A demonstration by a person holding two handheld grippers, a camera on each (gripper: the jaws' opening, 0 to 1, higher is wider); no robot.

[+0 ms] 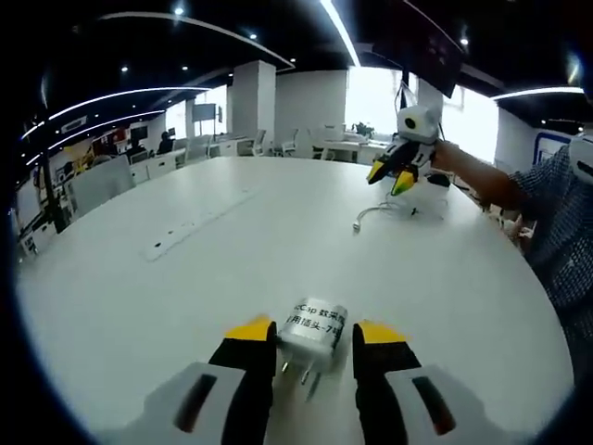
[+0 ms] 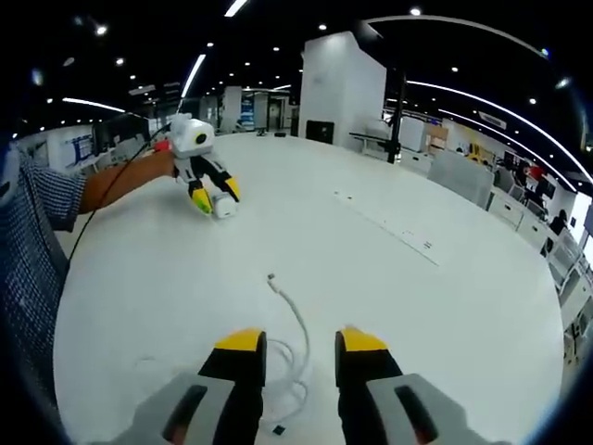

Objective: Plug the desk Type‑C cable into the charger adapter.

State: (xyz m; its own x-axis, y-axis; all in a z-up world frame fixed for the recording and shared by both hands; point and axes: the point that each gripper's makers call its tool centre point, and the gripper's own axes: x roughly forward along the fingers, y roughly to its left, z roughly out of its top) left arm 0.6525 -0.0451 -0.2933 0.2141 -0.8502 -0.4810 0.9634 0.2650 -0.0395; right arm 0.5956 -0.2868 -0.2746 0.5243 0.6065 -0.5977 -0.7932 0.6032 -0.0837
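The white charger adapter (image 1: 313,336), with a printed label and metal prongs toward the camera, sits between the yellow-tipped jaws of my left gripper (image 1: 315,331), which is shut on it. From the right gripper view the same left gripper (image 2: 215,199) holds the adapter (image 2: 223,207) just above the white table. The white Type‑C cable (image 2: 298,326) lies on the table, its plug end (image 2: 271,276) pointing away and loose loops near the jaws. My right gripper (image 2: 301,343) hangs open over the cable; the left gripper view shows this right gripper (image 1: 389,178) above the cable (image 1: 372,215).
A long white power strip (image 1: 199,222) lies flat on the round white table (image 1: 445,306); it also shows as a strip (image 2: 384,222) further back. A person's checked sleeve (image 1: 565,222) is at the table's edge. Office desks and chairs stand beyond.
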